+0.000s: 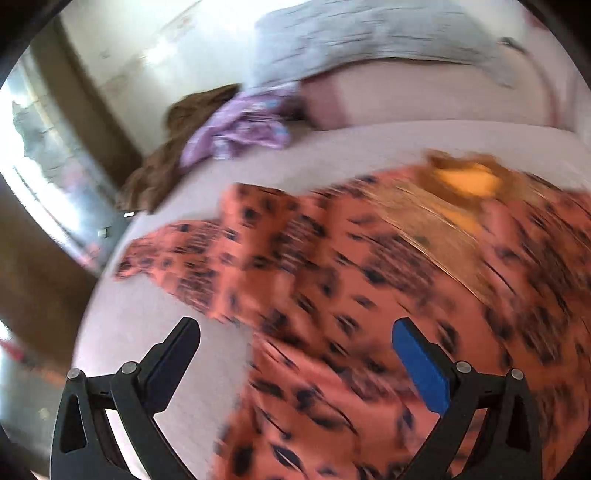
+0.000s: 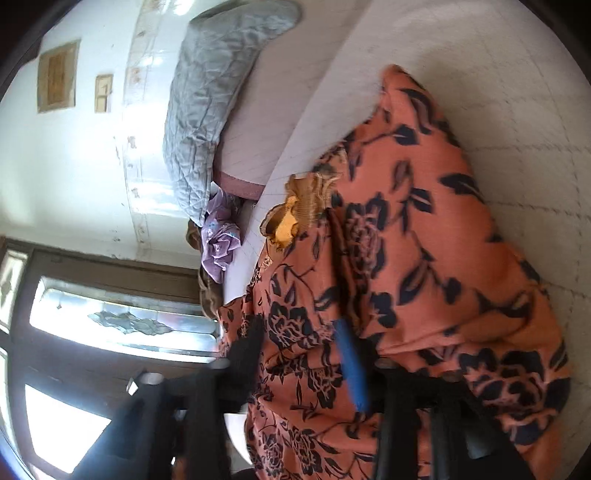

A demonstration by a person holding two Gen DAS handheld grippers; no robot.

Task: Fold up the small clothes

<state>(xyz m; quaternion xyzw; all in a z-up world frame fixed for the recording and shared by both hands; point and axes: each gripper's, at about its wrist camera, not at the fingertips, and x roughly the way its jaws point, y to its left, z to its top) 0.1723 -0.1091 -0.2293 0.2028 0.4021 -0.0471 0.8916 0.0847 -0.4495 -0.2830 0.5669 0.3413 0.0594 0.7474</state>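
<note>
While the orange floral garment (image 1: 369,266) is lying on the bed (image 1: 332,147), folding is just beginning.
Left tongs (image 1: 295,332) are gaping wide above its edge; right tongs (image 2: 299,347) are straddling cloth, grip unclear, needing a hem pinch next.

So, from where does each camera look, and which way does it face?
Left wrist: sits behind the open left tool, looking along the bed over the orange dress; both fingers show, holding nothing.
Right wrist: sits behind the right tool, rolled sideways, close over the dress; fingers apart, cloth between them.
Shared: dress, bed, grey pillow, purple cloth.
</note>
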